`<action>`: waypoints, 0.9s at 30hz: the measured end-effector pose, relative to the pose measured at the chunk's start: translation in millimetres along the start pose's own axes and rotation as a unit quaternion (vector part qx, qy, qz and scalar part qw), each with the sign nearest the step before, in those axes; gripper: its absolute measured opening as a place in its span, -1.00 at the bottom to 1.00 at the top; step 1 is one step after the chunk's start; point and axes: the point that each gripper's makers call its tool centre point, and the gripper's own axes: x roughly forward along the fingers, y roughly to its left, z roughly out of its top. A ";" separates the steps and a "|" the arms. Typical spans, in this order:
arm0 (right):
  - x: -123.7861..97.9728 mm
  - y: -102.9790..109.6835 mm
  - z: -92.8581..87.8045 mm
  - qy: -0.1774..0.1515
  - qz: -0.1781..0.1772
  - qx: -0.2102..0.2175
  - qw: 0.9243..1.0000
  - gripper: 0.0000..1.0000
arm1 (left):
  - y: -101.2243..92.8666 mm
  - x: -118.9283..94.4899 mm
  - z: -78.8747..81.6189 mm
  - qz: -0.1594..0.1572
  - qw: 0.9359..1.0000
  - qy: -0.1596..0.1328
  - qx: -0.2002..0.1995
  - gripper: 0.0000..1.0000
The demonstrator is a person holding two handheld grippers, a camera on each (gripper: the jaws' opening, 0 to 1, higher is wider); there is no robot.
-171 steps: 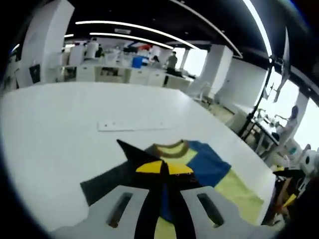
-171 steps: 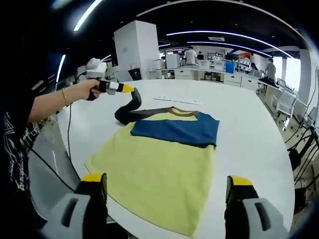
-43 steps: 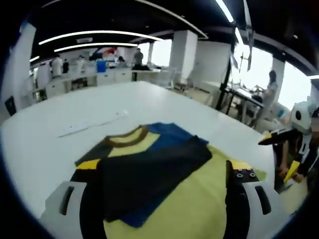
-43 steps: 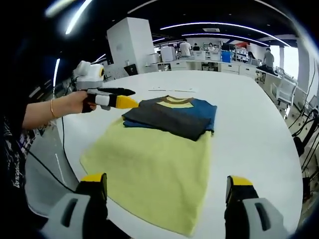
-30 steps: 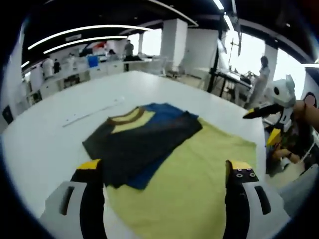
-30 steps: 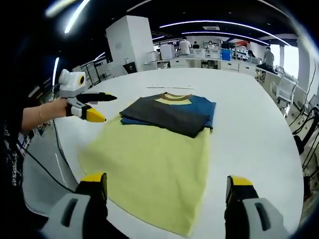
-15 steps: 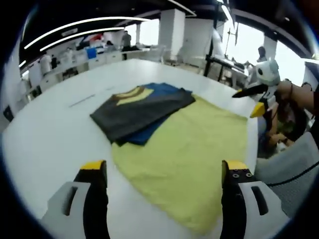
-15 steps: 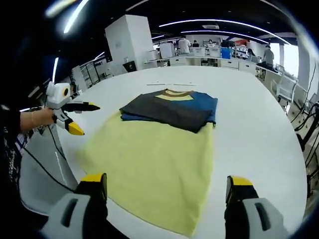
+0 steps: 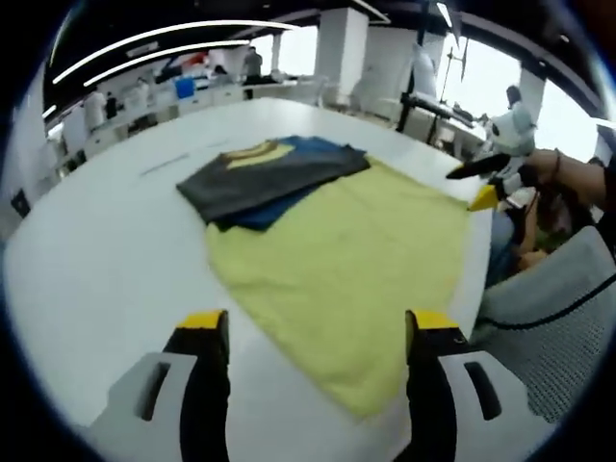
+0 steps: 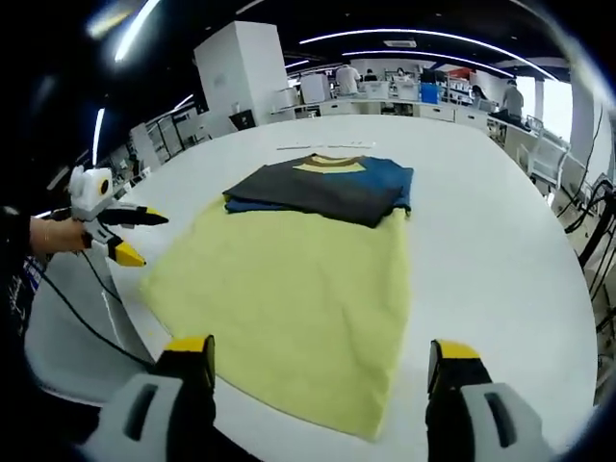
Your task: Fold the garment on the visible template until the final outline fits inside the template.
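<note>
The shirt (image 10: pixel 298 260) lies flat on the white table (image 10: pixel 500 241), both sleeves folded across its chest. Left tool (image 9: pixel 313 332) and right tool (image 10: pixel 310 366) hang open at the hem. Best grip both hem corners evenly, then lift together toward the collar.

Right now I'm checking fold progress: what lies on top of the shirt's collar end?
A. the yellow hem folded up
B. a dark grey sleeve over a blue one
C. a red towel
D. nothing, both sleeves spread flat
B: in the right gripper view a dark grey sleeve lies across the blue sleeve on the yellow shirt.
</note>
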 end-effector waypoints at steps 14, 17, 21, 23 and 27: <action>-5.2 -5.4 -22.7 0.020 -0.017 0.002 1.000 0.23 | -6.8 -3.5 -33.9 -0.003 0.998 0.040 -0.041 0.06; -5.4 -6.8 -27.1 0.024 -0.022 0.010 0.999 0.20 | -6.9 -4.3 -38.1 0.001 0.997 0.041 -0.060 -0.01; -6.8 -8.9 -31.4 0.023 -0.031 0.012 0.999 0.13 | -8.9 -5.7 -40.8 0.003 0.997 0.041 -0.060 -0.12; -7.8 -11.8 -34.6 0.029 -0.038 0.007 0.999 0.07 | -11.2 -7.3 -43.1 0.002 0.997 0.048 -0.064 -0.14; -8.2 -17.2 -38.4 0.035 -0.045 0.001 0.998 -0.07 | -14.2 -12.4 -47.3 0.012 0.994 0.055 -0.093 -0.25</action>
